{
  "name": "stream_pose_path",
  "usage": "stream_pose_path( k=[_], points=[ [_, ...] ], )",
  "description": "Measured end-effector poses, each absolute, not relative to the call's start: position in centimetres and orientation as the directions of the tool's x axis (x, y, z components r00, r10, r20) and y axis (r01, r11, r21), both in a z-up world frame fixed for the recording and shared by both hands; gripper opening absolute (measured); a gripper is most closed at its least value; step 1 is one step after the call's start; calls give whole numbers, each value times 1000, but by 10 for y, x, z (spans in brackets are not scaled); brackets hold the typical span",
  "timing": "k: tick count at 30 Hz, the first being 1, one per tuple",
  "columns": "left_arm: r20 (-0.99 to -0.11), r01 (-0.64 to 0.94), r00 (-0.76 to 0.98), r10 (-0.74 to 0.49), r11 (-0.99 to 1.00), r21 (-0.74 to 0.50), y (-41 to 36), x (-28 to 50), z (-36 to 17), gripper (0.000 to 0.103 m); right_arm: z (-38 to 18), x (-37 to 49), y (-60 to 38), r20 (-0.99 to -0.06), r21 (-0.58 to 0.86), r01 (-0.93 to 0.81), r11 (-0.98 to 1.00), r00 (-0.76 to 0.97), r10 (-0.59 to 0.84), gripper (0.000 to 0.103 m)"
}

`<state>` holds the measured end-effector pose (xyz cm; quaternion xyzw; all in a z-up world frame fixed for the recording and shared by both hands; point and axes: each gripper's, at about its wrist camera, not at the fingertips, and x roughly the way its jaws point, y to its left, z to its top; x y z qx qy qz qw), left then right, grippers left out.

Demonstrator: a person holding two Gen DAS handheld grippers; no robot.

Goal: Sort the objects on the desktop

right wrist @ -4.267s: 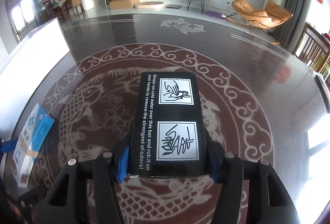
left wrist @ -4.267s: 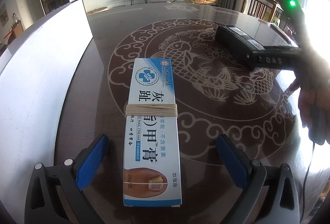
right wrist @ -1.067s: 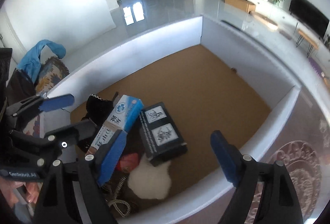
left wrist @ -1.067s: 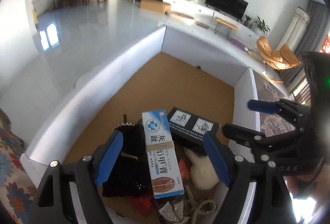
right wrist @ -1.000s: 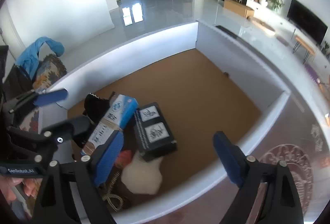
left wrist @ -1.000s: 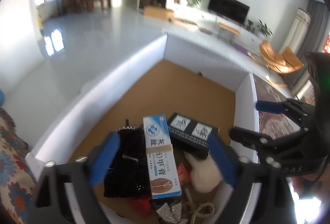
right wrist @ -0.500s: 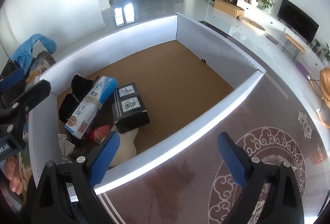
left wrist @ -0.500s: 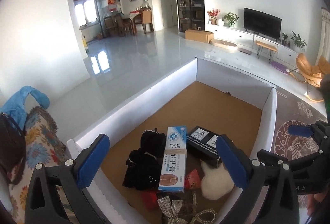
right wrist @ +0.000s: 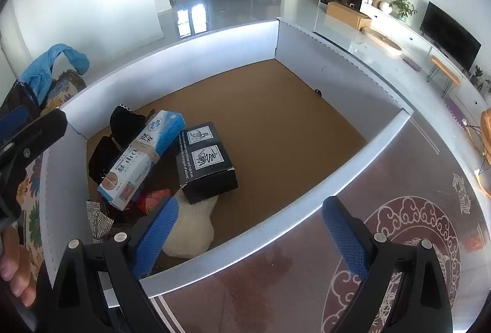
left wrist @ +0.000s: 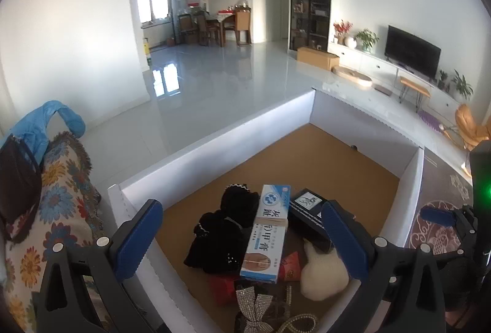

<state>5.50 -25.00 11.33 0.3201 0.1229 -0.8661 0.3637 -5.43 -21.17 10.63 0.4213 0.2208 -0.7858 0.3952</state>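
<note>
Both grippers were empty with fingers spread wide: left gripper (left wrist: 242, 236) hung over the white bin (left wrist: 214, 139) at lower centre of its frame, right gripper (right wrist: 250, 230) over the bin's near wall (right wrist: 307, 198) and the dark counter (right wrist: 399, 179). Cream box (right wrist: 142, 159) lay tilted on a black cloth (right wrist: 122, 121) in the bin's lower-left corner, touching the black box (right wrist: 205, 161) just right of it. A white pouch (right wrist: 193, 228), red packet (left wrist: 290, 265) and rhinestone bow (left wrist: 254, 307) sat below them.
</note>
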Motion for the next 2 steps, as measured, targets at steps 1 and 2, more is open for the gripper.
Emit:
stream_pose_path(
  k=[1, 2],
  points=[
    [-633, 706, -537, -558, -708, 26, -249, 56, 113, 103, 106, -55, -212, -837, -12, 807, -591, -331, -436, 95],
    [-628, 705, -533, -567, -708, 41, -247, 56, 112, 103, 107, -55, -213, -836, -8, 807, -590, -329, -439, 95]
  ],
)
